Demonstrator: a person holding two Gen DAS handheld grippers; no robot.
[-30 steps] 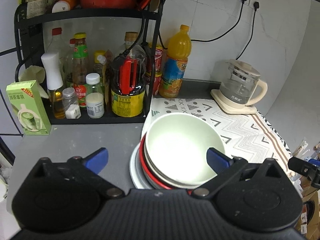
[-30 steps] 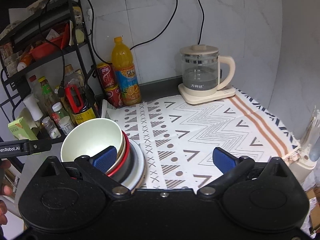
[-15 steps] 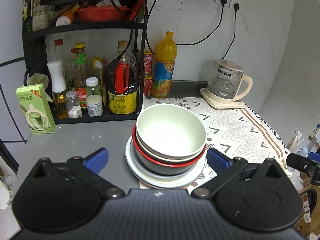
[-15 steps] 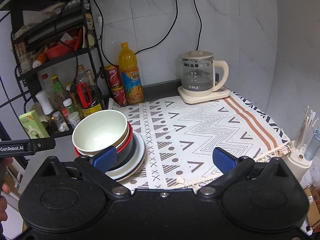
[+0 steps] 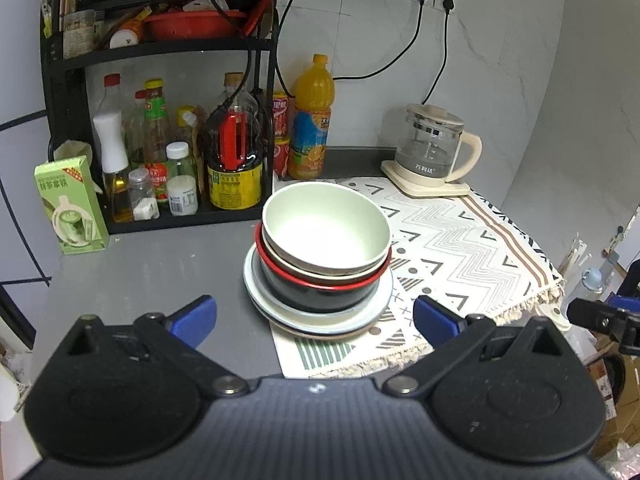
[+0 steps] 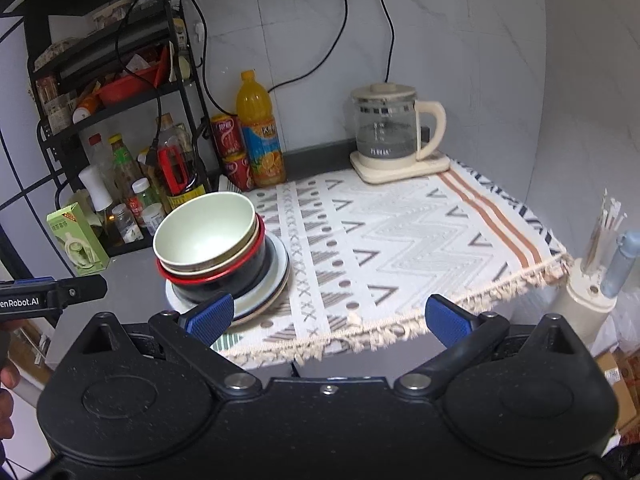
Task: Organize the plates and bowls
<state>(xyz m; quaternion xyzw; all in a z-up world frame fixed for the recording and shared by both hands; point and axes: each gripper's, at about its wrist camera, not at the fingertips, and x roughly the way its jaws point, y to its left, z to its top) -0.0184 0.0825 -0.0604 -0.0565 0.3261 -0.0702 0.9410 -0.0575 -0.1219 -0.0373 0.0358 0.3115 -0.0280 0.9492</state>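
Both grippers hang back off the near edge of the grey counter [image 5: 140, 276], the left gripper [image 5: 314, 316] and the right gripper [image 6: 328, 314] each spread wide and empty. Just ahead of the left one, the stack of bowls [image 5: 326, 236] sits on plates [image 5: 320, 312], half on the patterned cloth [image 6: 400, 232]. Beyond stand a black bottle rack [image 5: 160, 120], an orange juice bottle [image 5: 312, 120] and a glass kettle [image 6: 390, 132] against the tiled wall.

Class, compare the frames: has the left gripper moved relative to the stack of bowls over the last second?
Yes. The left gripper has pulled back from the stack of bowls, which now sits farther ahead of its open jaws, in front of the spice rack.
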